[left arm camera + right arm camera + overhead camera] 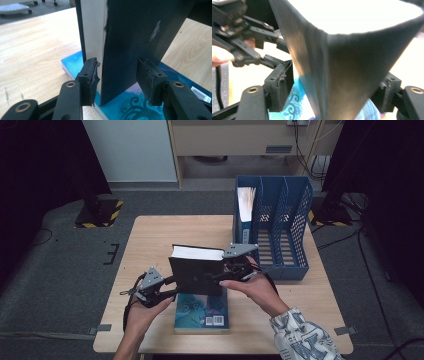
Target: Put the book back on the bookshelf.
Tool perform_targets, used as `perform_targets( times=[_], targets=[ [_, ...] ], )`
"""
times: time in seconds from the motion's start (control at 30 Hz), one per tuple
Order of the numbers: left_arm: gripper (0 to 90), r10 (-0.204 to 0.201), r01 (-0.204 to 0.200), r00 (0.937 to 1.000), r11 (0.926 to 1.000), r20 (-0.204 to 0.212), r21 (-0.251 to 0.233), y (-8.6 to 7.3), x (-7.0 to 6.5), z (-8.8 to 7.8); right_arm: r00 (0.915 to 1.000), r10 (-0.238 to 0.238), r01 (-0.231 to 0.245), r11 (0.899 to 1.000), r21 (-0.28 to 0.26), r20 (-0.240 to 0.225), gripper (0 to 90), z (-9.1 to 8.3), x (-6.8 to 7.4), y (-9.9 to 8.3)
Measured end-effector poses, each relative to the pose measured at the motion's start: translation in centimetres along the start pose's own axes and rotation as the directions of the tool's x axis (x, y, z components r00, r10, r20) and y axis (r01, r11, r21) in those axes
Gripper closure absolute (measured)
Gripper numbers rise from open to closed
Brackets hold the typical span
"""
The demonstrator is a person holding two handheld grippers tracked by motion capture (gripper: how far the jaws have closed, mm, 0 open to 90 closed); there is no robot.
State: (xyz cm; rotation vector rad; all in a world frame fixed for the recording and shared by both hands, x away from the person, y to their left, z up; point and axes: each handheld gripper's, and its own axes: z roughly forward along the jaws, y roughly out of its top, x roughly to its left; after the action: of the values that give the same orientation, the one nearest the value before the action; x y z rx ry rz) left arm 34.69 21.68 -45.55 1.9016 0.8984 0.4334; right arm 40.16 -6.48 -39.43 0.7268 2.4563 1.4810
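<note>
Black book upright over teal book on bench; left tongs apart, right tongs clamped on it; probably filing: keep vertical, aim at blue file rack slot

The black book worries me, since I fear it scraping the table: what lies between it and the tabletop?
A teal book lies flat beneath the black book, on the table; the high view shows it.

Two grippers, the left gripper and the right gripper, meet at one black book standing above one teal book that lies flat on one wooden table. One blue file rack with three slots holds one upright white-paged volume. Two hands are visible.
</note>
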Motion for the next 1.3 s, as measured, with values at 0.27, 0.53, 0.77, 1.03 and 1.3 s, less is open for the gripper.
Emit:
perform_targets(
  times=[0.27,0.53,0.77,1.03,1.3],
  targets=[
    [52.6,-0.020,0.020,0.9994,0.9995,-0.028,0.025,-0.9,0.1,0.8,0.9994,-0.032,0.032,0.999,0.005,-0.012,28.0,0.6,0.2,1.3],
    [54.2,-0.040,0.042,0.9981,0.9987,-0.046,0.030,-1.2,0.4,1.2,0.9996,-0.020,0.020,1.000,0.003,-0.018,32.0,0.6,0.4,1.4],
    [52.4,-0.048,0.050,0.9971,0.9985,-0.059,0.025,-1.2,0.7,1.3,0.9991,-0.038,0.038,0.999,0.004,-0.020,34.9,0.3,1.1,1.3],
    [48.9,-0.049,0.050,0.9961,0.9985,-0.073,0.021,-1.2,0.7,1.3,0.9993,-0.032,0.031,0.999,-0.027,-0.018,36.2,0.5,0.9,1.6],
    [41.9,-0.005,0.013,0.9930,0.9981,-0.118,0.061,-1.8,1.0,0.5,0.9974,-0.023,0.020,0.999,-0.041,-0.068,35.3,1.0,0.5,1.8]
  ],
)
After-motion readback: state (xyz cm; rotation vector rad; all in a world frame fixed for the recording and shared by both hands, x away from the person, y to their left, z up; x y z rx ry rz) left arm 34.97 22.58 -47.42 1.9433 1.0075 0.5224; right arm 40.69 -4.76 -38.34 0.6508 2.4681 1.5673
